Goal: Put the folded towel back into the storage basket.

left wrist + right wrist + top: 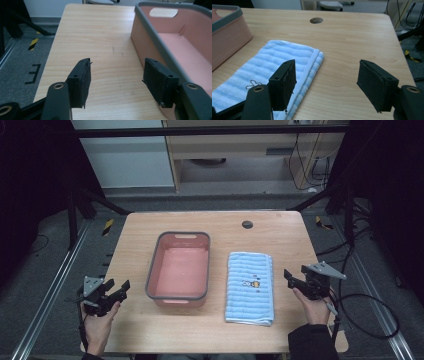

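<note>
On the light wooden table (150, 330) we see a folded blue striped terry towel (250, 287) lying flat, right of centre, with a small embroidered motif on its top face. Just to its left, apart from it, stands an empty pink plastic bin with a grey rim (159, 265); nothing lies inside it.

We hold the right gripper (289, 276) just beside the towel's right edge, near the middle of its length, aimed at the cloth. Its jaws stand wide apart with nothing between them; in the right gripper view the left jaw hangs over the towel's folded white hem (308, 70), while the other jaw is over bare wood. We cannot tell whether either jaw touches the cloth.

We hold the left gripper (119, 287) at the near left corner of the table, to the left of the bin and close to its near corner, its jaws also spread and empty.

We judge that the work has barely begun: the towel is untouched in its fold and the bin holds nothing. Most likely the towel has yet to be gripped, lifted and moved, with the bin its likely destination.
</note>
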Demonstrator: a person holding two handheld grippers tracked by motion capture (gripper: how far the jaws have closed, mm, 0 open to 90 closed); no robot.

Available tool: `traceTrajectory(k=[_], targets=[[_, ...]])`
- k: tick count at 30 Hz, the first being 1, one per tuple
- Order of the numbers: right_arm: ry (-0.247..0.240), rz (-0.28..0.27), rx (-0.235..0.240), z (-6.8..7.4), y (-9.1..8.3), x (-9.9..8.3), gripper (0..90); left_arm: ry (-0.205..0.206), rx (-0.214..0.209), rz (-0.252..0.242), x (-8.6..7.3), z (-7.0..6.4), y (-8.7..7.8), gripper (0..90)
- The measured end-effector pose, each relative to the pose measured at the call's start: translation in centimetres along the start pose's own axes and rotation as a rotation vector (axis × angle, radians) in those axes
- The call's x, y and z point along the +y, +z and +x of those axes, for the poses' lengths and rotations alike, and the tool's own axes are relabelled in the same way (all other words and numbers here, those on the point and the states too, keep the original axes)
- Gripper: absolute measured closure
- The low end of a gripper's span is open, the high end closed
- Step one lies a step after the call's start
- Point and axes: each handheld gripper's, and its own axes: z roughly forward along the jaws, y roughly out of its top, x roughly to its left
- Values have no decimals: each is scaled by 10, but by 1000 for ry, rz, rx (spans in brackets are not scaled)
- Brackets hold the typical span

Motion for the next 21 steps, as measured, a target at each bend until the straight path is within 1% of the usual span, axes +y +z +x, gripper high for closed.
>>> traceTrajectory(k=[1, 2, 3, 4, 6, 7, 9, 10, 14, 19, 21], targets=[[-6, -7, -3, 1, -1, 1, 301, 0, 0, 0, 0, 0, 0, 370], [-12, -11, 2, 2, -2, 3, 295, 12, -13, -14, 3, -5, -3, 363], [-14, -11, 12, 2, -3, 4, 288, 12, -13, -14, 3, -5, -3, 361], [-17, -11, 17, 4, -4, 5, 285, 21, -19, -20, 4, -7, -4, 355], [-31, -10, 22, 6, -4, 7, 280, 26, -32, -28, 6, -11, -6, 345], [-37, -4, 27, 8, -4, 8, 279, 23, -50, -32, 7, -14, -7, 343], [-51, -2, 33, 11, -4, 9, 272, 22, -57, -34, 8, -16, -7, 343], [-51, -2, 33, 11, -4, 9, 272, 22, -62, -34, 9, -16, -7, 343], [-71, 6, 49, 16, -5, 13, 259, 18, -77, -50, 13, -17, -11, 341], [-82, 3, 57, 19, -6, 16, 249, 15, -98, -66, 19, -20, -16, 334], [-84, -1, 59, 19, -6, 17, 247, 22, -101, -71, 22, -22, -17, 332]])
